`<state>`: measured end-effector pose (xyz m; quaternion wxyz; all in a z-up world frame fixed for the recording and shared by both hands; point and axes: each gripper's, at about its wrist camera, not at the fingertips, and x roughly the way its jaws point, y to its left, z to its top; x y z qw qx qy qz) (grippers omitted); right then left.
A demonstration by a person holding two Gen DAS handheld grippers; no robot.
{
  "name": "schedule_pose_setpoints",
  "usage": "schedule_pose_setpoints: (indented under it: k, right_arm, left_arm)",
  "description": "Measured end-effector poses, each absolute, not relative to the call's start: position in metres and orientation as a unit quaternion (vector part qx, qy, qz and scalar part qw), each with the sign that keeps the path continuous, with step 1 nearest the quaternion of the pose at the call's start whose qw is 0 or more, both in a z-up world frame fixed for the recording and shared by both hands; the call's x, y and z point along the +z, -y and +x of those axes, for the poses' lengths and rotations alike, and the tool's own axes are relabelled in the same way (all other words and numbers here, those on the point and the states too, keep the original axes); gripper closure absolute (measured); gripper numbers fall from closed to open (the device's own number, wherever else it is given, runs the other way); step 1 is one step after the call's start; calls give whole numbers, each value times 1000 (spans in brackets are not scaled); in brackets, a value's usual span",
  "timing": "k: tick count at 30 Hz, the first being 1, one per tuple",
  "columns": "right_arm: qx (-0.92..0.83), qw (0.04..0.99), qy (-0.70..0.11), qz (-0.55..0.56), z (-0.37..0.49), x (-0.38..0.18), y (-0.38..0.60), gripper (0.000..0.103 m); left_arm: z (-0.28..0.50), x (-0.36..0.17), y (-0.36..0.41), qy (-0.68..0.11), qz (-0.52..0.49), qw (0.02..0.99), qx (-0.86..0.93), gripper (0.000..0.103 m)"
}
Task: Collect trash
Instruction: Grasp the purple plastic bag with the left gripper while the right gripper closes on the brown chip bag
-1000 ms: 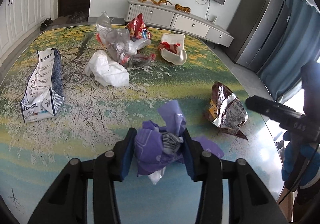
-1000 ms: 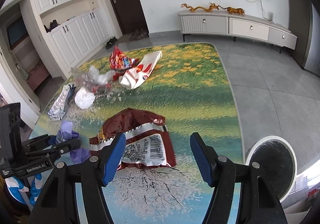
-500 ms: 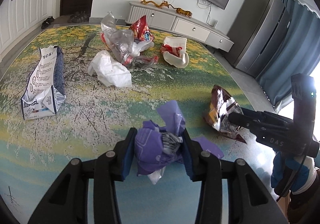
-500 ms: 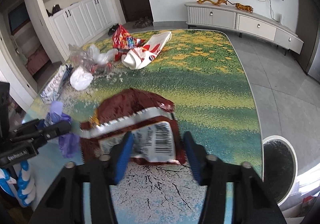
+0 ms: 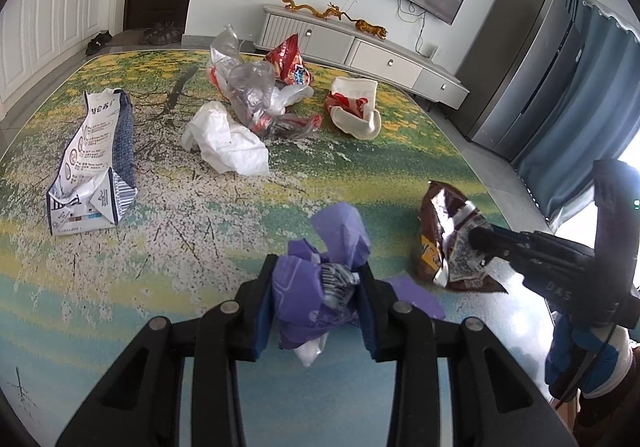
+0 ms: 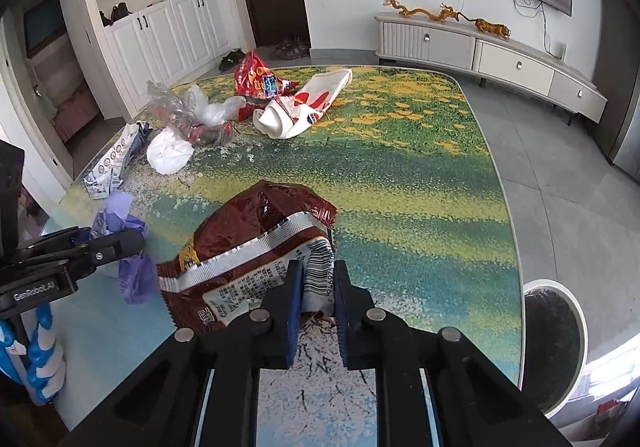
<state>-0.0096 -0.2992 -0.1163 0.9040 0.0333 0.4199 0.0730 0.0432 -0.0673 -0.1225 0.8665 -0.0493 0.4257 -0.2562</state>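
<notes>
The round white bin with dark inside (image 6: 554,347) beside the table is cut by the right gripper's black frame and by the picture's corner, so its content cannot be told. The near end of the crumpled brown foil snack bag (image 6: 256,243) is hidden behind the blue pads (image 6: 294,299). The small print on the flattened white and blue carton (image 5: 94,163) is too small to read. The person shows only as a blue and white glove (image 5: 580,355), cut off at the edge. The lower part of the crumpled purple plastic wrapper (image 5: 316,287) disappears between black fingers (image 5: 256,307).
</notes>
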Motion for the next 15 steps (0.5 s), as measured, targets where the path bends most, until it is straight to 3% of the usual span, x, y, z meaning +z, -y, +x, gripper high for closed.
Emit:
schedule_pose_setpoints:
  k: [15]
  right_arm:
    - [59, 927, -368, 42, -49, -73, 306, 91]
  left_arm:
    - [28, -97, 50, -403, -48, 885, -230, 71]
